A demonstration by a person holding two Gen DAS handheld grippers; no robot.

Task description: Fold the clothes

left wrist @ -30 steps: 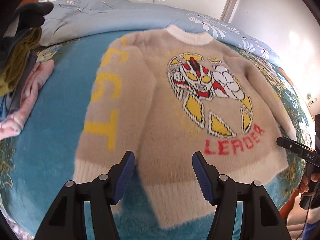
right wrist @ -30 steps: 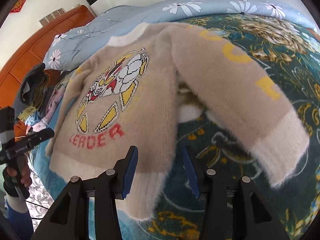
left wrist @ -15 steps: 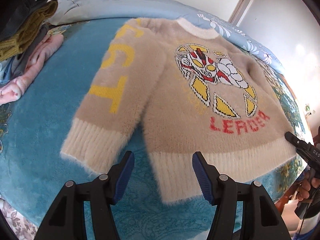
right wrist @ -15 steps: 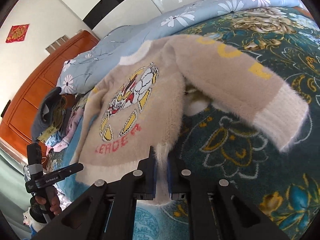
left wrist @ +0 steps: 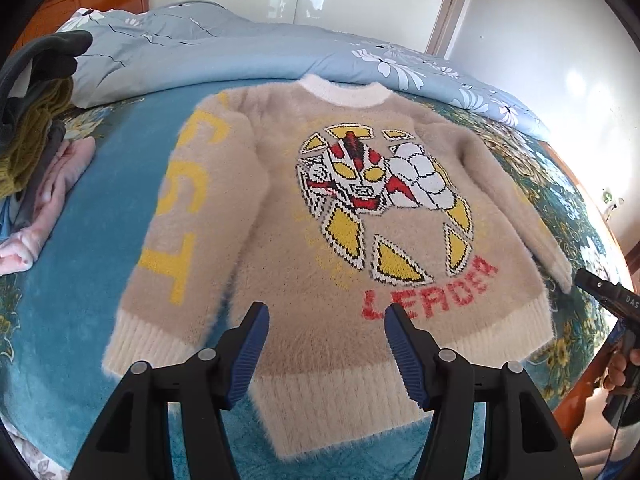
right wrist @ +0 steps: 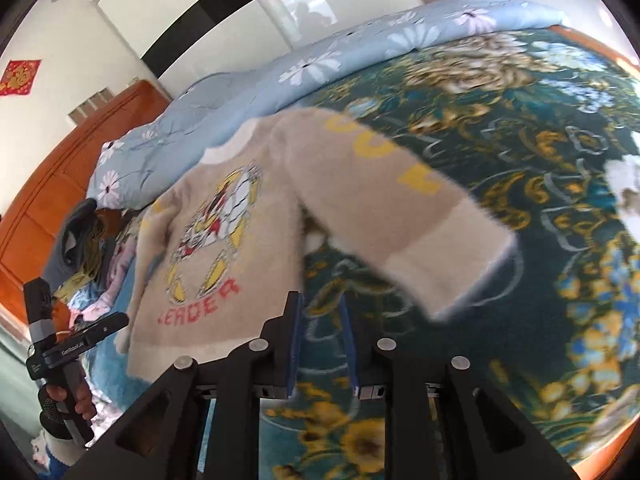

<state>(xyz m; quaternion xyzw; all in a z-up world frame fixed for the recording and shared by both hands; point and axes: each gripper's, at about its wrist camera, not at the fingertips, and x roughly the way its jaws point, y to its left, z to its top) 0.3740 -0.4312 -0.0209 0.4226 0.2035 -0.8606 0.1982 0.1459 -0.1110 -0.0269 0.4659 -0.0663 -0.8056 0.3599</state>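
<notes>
A beige sweater (left wrist: 320,208) lies face up, spread flat on the bed (left wrist: 80,240), its hem nearest. The left tool (left wrist: 326,320) hangs over the hem, spread wide, gripping nothing. The right tool (right wrist: 322,320) stands partly apart, empty, beside the sweater's right hem corner.
</notes>
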